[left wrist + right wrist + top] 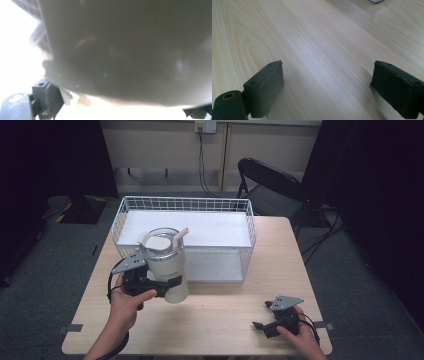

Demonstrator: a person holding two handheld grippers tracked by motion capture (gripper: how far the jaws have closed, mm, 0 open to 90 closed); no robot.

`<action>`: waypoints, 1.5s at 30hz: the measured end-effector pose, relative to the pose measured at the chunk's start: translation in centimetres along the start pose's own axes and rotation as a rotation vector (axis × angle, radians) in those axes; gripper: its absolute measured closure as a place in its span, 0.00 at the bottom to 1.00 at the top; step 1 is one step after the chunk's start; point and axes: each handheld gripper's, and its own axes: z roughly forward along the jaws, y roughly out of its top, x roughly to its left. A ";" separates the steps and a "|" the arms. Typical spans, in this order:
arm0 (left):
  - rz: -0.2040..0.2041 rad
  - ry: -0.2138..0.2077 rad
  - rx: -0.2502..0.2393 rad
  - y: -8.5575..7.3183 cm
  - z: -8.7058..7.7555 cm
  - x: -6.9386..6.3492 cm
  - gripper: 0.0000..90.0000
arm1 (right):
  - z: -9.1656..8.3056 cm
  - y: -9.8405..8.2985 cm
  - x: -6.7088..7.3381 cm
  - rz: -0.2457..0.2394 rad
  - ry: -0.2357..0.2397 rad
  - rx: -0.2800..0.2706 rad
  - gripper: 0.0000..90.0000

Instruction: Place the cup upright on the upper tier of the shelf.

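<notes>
left claw grips the tumbler, lifted just before the wire basket; placing it inside remains; right claw rests open on the tabletop

I see a white wire basket at upper centre of the wooden table, a black folding chair upper right behind it, grey floor around, and a wall socket at top centre.
</notes>
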 end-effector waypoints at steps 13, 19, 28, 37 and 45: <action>0.025 0.013 0.009 1.9 -0.9 0.3 0.11 | 0.0 0.0 0.0 0.000 0.000 0.000 0.11; 0.007 0.003 -0.007 2.7 -1.3 0.1 0.12 | 0.0 0.0 0.0 0.000 0.000 0.000 0.11; 0.019 0.011 -0.011 4.4 -1.7 0.0 0.12 | 0.0 0.0 0.0 0.000 0.000 0.000 0.11; 0.033 0.023 -0.018 6.1 -2.1 0.0 0.12 | 0.0 0.0 0.0 0.000 0.000 0.000 0.11; 0.045 0.024 -0.019 7.5 -2.4 -0.2 0.12 | 0.0 0.0 0.0 0.000 0.000 0.000 0.11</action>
